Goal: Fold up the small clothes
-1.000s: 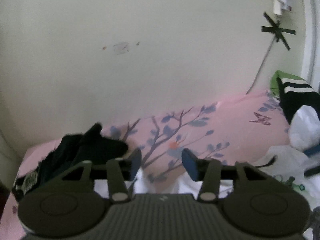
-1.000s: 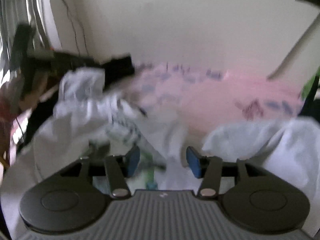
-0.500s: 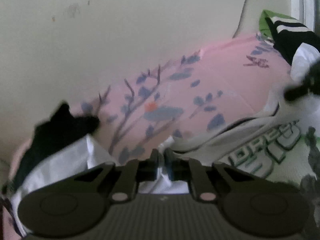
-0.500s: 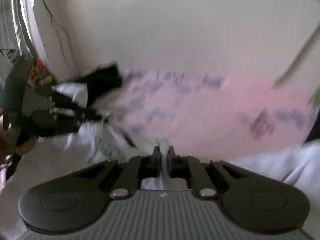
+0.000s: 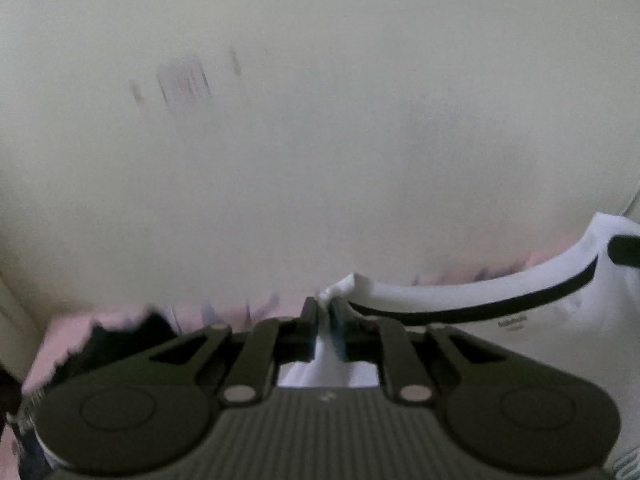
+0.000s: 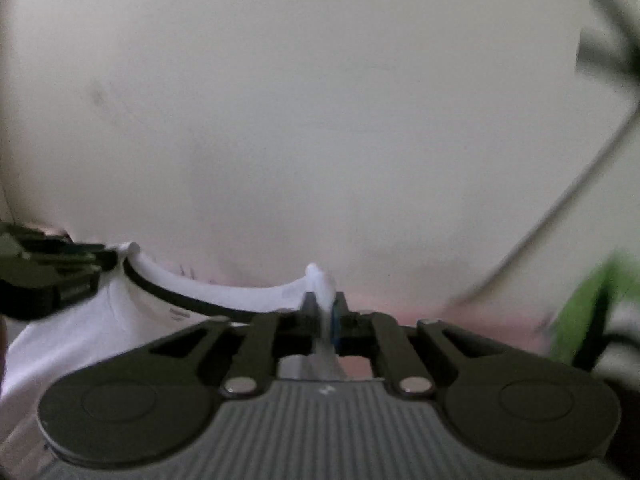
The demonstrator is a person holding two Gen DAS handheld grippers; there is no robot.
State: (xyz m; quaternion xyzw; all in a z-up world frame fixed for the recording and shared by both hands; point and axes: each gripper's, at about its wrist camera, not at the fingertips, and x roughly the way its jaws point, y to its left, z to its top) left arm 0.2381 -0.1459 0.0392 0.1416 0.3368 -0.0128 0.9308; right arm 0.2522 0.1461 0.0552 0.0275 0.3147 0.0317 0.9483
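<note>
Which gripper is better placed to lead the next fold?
Neither clearly: left gripper and right gripper are both shut on the white shirt, at either end of its dark-trimmed neckline.

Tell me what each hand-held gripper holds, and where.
Both hold the white black-trimmed shirt by its top edge: left hand-held gripper at one end, right hand-held gripper at the other.

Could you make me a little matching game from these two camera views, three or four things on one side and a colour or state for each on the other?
Things:
1. left gripper
2. white shirt
3. collar trim
4. green garment

States:
A. black band along a neckline
B. blurred, at the right edge of the right wrist view
C. shut on a shoulder of the shirt
D. stretched between two grippers

Pairs: 1-C, 2-D, 3-A, 4-B
</note>
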